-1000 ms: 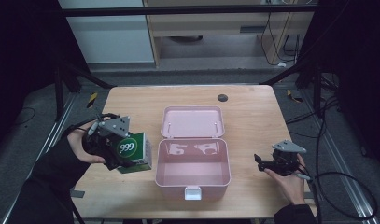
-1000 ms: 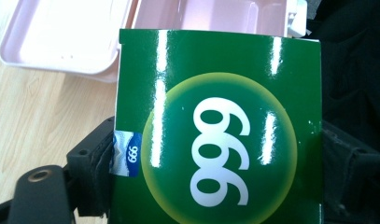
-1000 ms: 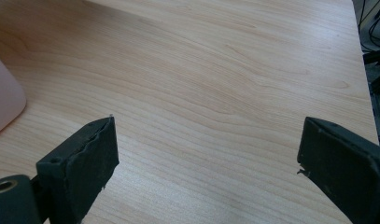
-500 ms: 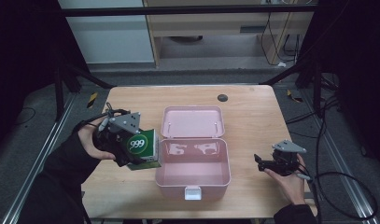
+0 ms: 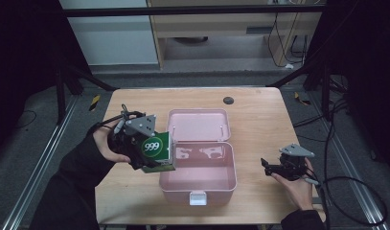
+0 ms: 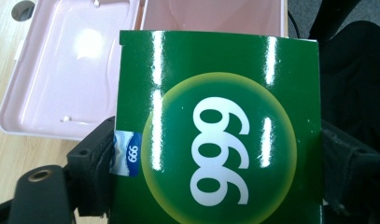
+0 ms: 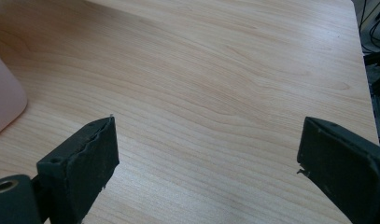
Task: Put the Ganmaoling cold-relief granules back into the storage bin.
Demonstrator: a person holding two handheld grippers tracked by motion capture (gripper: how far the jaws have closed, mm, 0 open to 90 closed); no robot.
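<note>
Green glossy cardboard box marked "999" in white [image 5: 156, 152], clamped by its two side edges between the black jaws of the left gripper [image 5: 143, 154]; seen close in the left gripper view [image 6: 215, 135], jaws pressed against either flank. Held tilted, clear of the light wooden tabletop [image 5: 259, 120], at the left wall of the open pink plastic case [image 5: 198, 165].

Change over the last second: box and left gripper up and to the right, from a low spot left of the case to a raised one with the box's right edge over the case's left rim. Half a second ago only halfway there. Lift judged finished, carry under way; probable aim, the empty tray of the case.

Pink case lid [image 5: 197, 125] flat open behind the tray, white latch [image 5: 198, 197] at the near wall, nothing visible inside. Same pink shell behind the box in the left gripper view [image 6: 71, 70].

Right gripper [image 5: 271, 167] low at the table's right side, well apart from the case, unmoved across all three moments. Jaws wide apart, bare wood between them in the right gripper view [image 7: 211, 154]; pink corner of the case at that view's left edge [image 7: 5, 100].

Small dark round disc [image 5: 228, 100] near the far edge, untouched.

Next, by judgement: further right over the tray, then down; tilt of the box a snag risk at the rim.
</note>
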